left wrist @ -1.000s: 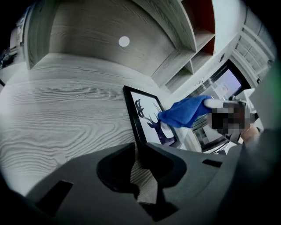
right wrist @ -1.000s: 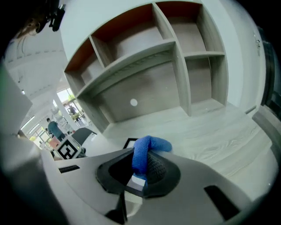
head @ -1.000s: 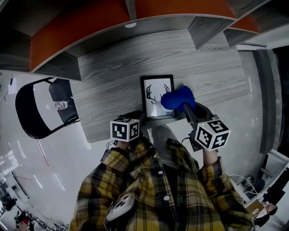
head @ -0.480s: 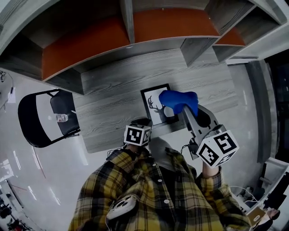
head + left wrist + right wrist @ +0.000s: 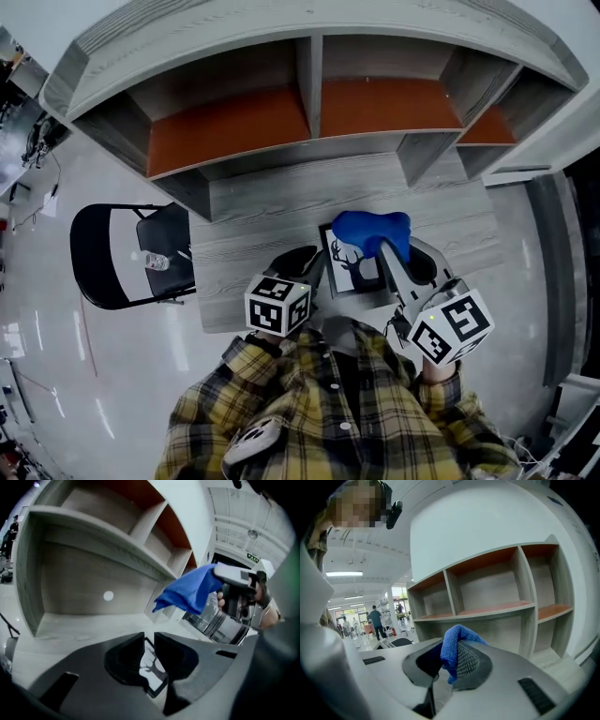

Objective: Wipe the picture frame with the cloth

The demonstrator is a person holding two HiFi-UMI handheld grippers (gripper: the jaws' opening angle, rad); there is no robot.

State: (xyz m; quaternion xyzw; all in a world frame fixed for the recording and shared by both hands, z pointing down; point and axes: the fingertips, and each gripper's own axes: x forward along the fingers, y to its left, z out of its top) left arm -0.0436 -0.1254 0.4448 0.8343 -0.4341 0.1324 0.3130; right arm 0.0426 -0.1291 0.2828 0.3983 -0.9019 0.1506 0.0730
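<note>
So that I can wipe its face, my left gripper (image 5: 149, 641) pinches the picture frame (image 5: 153, 665) at the near edge of the desk (image 5: 246, 239) while my right gripper (image 5: 446, 657) clamps the cloth (image 5: 451, 645) near it

- No word, number or brand name can be read in any view.
- The left marker cube (image 5: 277, 305) and the right marker cube (image 5: 452, 325) carry black-and-white square code patterns only, with no letters or digits.
- A small green sign (image 5: 253, 557) hangs high on the far wall in the left gripper view. Its white marks are too small to read.
- The picture frame (image 5: 349, 262) shows a dark antlered deer head on white, with no lettering visible.
- A bottle (image 5: 157, 262) on the black chair has a label too small to read.
</note>
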